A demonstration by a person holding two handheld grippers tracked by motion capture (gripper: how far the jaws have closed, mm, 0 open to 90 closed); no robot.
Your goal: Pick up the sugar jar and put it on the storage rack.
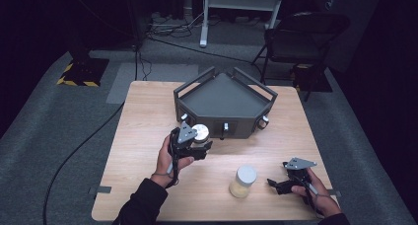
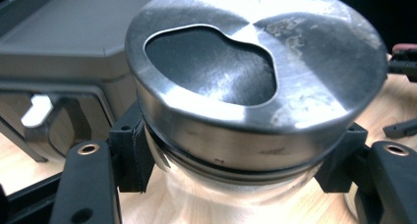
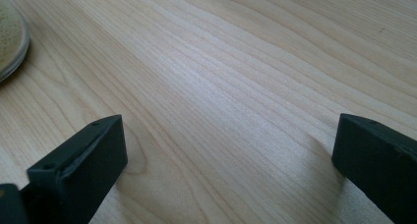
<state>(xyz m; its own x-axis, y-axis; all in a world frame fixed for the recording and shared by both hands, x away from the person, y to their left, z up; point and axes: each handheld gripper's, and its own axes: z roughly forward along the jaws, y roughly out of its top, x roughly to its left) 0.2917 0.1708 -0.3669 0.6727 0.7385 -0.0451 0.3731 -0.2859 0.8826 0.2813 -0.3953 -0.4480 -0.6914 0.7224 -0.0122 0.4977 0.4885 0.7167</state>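
Pale wooden table (image 1: 148, 116) on a grey carpeted floor (image 1: 49, 136).

The tabletop shows light grain, bare over most of its left half and along its near edge. A dark grey five-sided tray (image 1: 224, 94) with raised rails sits at the middle of the far edge, its pointed front facing the near side (small white knobs show on its front walls). A glass jar with a white lid (image 1: 243, 181), its contents pale yellow, stands upright toward the near edge, right of centre, well apart from the tray. Two grey tabs stick out at the near left and near right corners. Black cables (image 1: 84, 146) trail over the floor past the table's left edge.
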